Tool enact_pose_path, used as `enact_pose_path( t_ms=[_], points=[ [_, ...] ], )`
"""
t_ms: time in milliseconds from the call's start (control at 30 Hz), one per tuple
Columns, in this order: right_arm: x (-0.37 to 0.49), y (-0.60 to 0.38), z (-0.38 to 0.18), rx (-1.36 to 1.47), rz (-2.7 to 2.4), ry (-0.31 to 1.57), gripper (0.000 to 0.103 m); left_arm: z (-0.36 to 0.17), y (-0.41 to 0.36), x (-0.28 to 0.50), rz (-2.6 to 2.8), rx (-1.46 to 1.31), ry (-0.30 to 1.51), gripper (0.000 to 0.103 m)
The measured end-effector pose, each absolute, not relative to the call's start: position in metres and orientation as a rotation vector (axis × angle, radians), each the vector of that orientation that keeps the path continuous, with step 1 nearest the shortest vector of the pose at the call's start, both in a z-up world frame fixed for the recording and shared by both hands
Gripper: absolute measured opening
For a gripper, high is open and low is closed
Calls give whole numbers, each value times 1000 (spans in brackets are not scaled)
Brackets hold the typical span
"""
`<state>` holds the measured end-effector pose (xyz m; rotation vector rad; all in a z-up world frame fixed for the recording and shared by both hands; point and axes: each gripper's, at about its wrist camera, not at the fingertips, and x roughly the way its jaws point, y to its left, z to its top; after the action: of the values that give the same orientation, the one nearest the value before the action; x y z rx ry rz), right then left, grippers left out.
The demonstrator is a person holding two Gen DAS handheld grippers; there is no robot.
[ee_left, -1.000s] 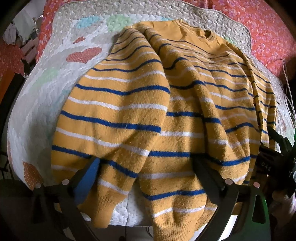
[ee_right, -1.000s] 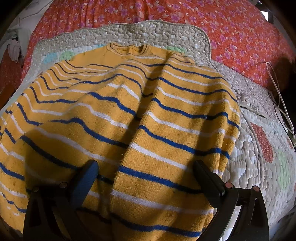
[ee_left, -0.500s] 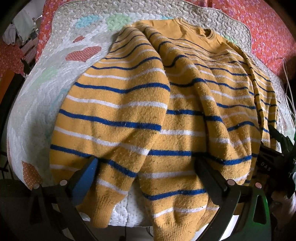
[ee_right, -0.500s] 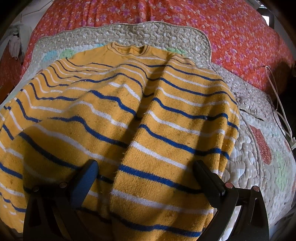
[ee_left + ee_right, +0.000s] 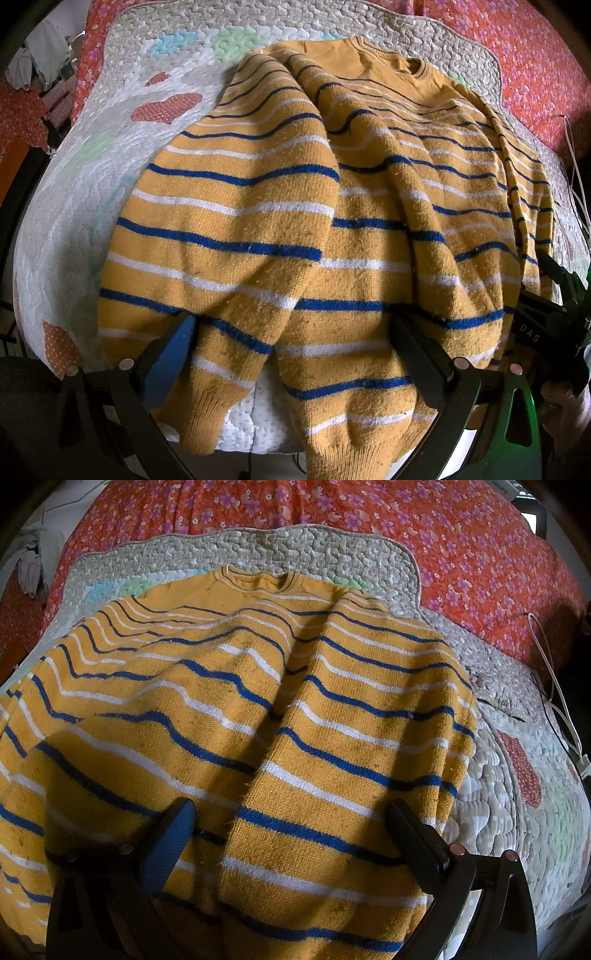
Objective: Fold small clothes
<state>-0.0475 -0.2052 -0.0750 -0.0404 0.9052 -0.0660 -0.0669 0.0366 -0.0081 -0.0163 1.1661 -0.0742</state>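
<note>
A mustard-yellow knitted sweater point(image 5: 332, 206) with blue and white stripes lies on a quilted mat point(image 5: 92, 177), its collar at the far end. Both sleeves are folded in over the body. One cuff point(image 5: 199, 424) hangs at the near edge. My left gripper point(image 5: 295, 332) is open, its fingers spread wide over the near hem and that cuff. In the right wrist view the same sweater point(image 5: 258, 709) fills the frame. My right gripper point(image 5: 291, 819) is open too, spread over the near right part of the sweater. The right gripper's black body point(image 5: 543, 321) shows at the right edge of the left wrist view.
The quilted mat point(image 5: 517, 812) lies on a red floral bedspread point(image 5: 369, 524). A white cable point(image 5: 554, 694) runs along the mat's right side. A heap of pale cloth point(image 5: 40, 55) sits off the bed at the far left. The mat's near edge drops off just below the hem.
Almost nothing has moved. Both grippers stay open over the near hem, and the sweater lies as before.
</note>
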Motion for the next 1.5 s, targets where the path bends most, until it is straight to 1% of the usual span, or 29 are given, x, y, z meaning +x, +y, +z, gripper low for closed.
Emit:
enact_pose_path(
  t_ms=[367, 500, 600, 633, 667, 733, 867, 933, 1067, 1167, 1233, 1267, 1300, 1333, 1367, 1400, 1500],
  points=[
    [-49, -205, -75, -42, -70, 891, 103, -8, 37, -65, -76, -22, 1157, 103],
    [-51, -203, -76, -54, -86, 886, 103, -8, 39, -62, -77, -41, 1126, 103],
    [-52, -201, -76, -88, -90, 887, 103, -4, 39, -57, -86, -31, 1165, 103],
    [-51, -200, -74, -100, -87, 896, 103, -1, 41, -57, -89, -45, 1174, 101],
    [-50, -201, -72, -115, -79, 912, 102, 3, 45, -56, -99, -72, 1181, 95],
    [-48, -201, -67, -139, -63, 945, 101, 18, 57, -55, -132, -134, 1176, 89],
    [-54, -206, -42, -138, -59, 955, 99, 51, 92, -44, -130, -191, 1090, 89],
    [-54, -209, -26, -103, -40, 951, 99, 54, 111, -27, -109, -215, 1086, 89],
    [-49, -209, -3, -55, -6, 945, 99, 35, 136, 18, -92, -248, 1156, 89],
    [-48, -217, 1, -6, -20, 960, 99, 10, 143, 34, -109, -296, 1222, 89],
    [-50, -228, 0, 30, -42, 974, 99, 3, 136, 35, -104, -259, 1220, 89],
    [-52, -235, -1, 44, -63, 982, 99, 5, 126, 34, -110, -205, 1209, 75],
    [-53, -240, -2, 53, -81, 986, 99, 5, 114, 31, -111, -130, 1204, 59],
    [-55, -248, -2, 58, -99, 988, 98, 7, 103, 28, -96, -46, 1195, 35],
    [-57, -257, -2, 64, -121, 993, 98, 10, 98, 27, -111, -18, 1191, 13],
    [-59, -267, -1, 77, -145, 1001, 98, 14, 96, 26, -106, 10, 1190, 10],
    [-63, -296, 3, 129, -195, 1003, 97, 21, 112, 31, -26, 67, 1164, 9]
  ],
)
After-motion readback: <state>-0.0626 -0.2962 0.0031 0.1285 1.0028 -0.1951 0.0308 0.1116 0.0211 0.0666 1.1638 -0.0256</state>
